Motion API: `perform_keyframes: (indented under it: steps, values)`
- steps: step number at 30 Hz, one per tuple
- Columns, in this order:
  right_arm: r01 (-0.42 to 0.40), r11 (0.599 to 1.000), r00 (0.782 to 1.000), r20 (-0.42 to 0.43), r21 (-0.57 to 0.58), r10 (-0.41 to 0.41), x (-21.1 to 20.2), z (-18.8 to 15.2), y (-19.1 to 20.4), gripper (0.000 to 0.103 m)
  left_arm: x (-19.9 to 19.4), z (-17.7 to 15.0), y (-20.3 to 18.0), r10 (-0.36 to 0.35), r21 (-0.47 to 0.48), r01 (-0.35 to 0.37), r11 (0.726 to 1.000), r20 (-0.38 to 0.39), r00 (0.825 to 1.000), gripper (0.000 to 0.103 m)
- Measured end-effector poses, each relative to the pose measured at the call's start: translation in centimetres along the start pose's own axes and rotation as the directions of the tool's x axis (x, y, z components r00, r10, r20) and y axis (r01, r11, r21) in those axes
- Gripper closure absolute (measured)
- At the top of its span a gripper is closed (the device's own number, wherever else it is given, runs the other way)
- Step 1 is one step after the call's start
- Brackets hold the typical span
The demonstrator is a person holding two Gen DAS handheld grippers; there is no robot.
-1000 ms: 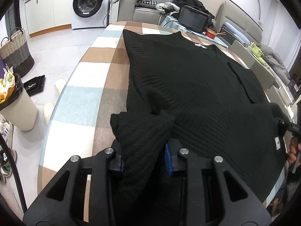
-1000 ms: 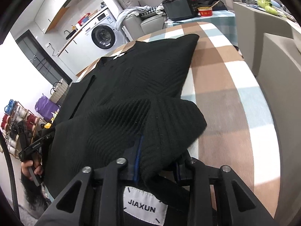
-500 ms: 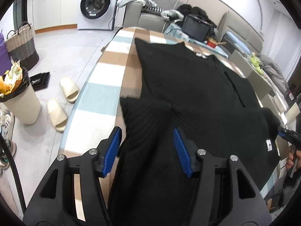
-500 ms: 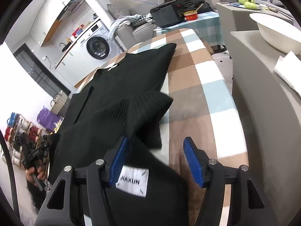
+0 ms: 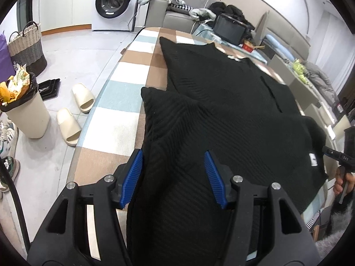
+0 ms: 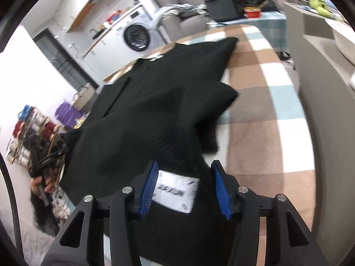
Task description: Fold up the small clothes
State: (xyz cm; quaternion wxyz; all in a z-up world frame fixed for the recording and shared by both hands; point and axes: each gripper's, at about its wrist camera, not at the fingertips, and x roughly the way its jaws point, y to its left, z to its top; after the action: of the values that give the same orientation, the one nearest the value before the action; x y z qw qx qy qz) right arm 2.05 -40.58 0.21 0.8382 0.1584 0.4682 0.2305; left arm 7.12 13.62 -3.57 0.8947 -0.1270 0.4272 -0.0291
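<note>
A black ribbed sweater (image 5: pixel 221 102) lies spread on the checked table (image 5: pixel 124 93), and the right wrist view shows the same sweater (image 6: pixel 144 115). Its near sleeve (image 5: pixel 168 110) is folded in over the body. My left gripper (image 5: pixel 173 177) hangs open above the sleeve's lower part, with cloth lying loose between the blue pads. On the other side a folded sleeve (image 6: pixel 206 97) rests on the sweater. My right gripper (image 6: pixel 185 188) has its jaws closing, with black cloth and a white label (image 6: pixel 175 190) between them, and the pads do not press on it.
Left of the table the floor holds a full waste bin (image 5: pixel 24 115), a pair of slippers (image 5: pixel 82 97) and a woven basket (image 5: pixel 26 44). A washing machine (image 5: pixel 113 0) stands at the back. A grey counter (image 6: pixel 321 110) runs close along the table's right side.
Both grippers were shut on the sleeve folds, then opened and let them drop onto the sweater. Both have drawn back toward the near edge. The right jaws have narrowed a little.
</note>
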Motion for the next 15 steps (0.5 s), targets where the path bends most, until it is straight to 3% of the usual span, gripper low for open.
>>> perform_keyframes:
  steps: [3,7,8,11,15]
  values:
    - [-0.059,0.997,0.998,0.021,-0.043,0.060,-0.3,0.3,0.8,0.052,0.0,0.2,-0.2,0.001,0.005,-0.001,1.000,0.002,1.000,0.049]
    - [-0.043,0.997,0.999,0.019,-0.068,0.044,0.8,1.1,1.0,0.053,1.3,0.4,-0.4,0.018,0.006,-0.018,1.000,-0.020,1.000,0.049]
    - [-0.042,0.997,0.999,0.011,-0.066,0.043,1.2,1.3,0.9,0.065,1.8,0.4,-0.4,0.046,0.009,-0.045,0.999,-0.032,0.998,0.049]
    - [-0.001,0.996,1.000,-0.006,-0.085,0.000,2.4,1.2,0.9,0.087,2.1,0.3,-0.1,0.071,0.000,-0.071,0.997,-0.050,0.996,0.049]
    - [0.011,0.996,0.998,0.059,-0.083,-0.006,1.5,0.9,0.8,0.095,1.9,-0.1,0.3,0.065,-0.011,-0.065,0.998,-0.048,0.997,0.049]
